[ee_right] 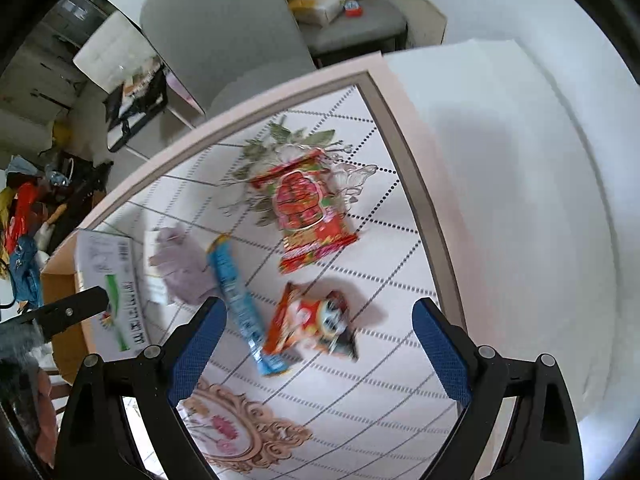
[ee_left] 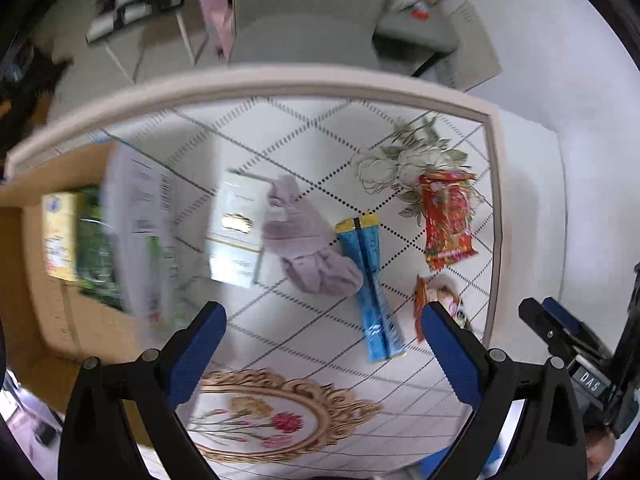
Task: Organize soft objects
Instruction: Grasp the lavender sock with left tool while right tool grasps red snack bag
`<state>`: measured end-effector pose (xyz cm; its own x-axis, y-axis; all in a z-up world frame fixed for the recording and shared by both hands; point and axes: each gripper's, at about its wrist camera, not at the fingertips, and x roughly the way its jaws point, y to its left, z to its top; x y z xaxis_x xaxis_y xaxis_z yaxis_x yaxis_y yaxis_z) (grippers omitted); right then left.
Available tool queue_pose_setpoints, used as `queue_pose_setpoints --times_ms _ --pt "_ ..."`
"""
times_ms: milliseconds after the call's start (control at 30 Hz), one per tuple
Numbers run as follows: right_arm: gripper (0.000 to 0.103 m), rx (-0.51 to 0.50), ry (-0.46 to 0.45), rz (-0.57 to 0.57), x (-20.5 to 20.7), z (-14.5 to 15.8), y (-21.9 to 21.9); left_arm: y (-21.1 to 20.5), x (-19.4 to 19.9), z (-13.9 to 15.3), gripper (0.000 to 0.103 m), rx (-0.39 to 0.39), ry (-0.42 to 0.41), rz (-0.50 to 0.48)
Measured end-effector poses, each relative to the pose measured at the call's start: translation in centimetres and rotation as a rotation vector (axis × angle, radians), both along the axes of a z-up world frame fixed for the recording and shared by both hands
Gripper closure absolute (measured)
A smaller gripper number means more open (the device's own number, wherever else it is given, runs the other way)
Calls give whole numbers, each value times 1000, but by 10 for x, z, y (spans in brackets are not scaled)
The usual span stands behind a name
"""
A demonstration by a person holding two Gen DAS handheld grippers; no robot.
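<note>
Both tongs (ee_left: 322, 320) (ee_right: 318, 316) spread empty, lilac cloth (ee_left: 308, 240) ahead of them

White tablecloth (ee_left: 280, 140) with a dark diamond grid, printed flowers and a gold oval frame motif (ee_left: 260, 412), edged by a beige raised border (ee_left: 248, 80). Far side: grey upholstered chair (ee_right: 224, 36) pushed up to the table edge; a second grey seat (ee_right: 356, 28) further right carries yellow and white packages, blurred. Far left floor: white folding stool (ee_right: 108, 52) with dark items beneath it, and a heap of coloured bags (ee_right: 20, 220). Right of the table: plain white surface (ee_right: 520, 160), with a beige mat (ee_left: 472, 48) lying beyond it.
</note>
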<state>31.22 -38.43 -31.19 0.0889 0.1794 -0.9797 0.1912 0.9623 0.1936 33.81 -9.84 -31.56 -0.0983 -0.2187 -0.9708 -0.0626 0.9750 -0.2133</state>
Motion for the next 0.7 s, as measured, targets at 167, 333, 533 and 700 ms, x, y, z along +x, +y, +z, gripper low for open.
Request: queue_pose_setpoints --times_ms 167,333,533,700 --pt "7 -30 66 73 41 -40 8 -8 19 -51 3 -6 111 50" --pt "7 -58 135 131 71 -75 23 -17 25 -87 4 30 166 40" --pt "7 -63 208 161 90 -107 35 -20 22 -111 34 74 198 39" --pt "9 -39 256 149 96 -128 40 -22 16 -121 61 105 203 31"
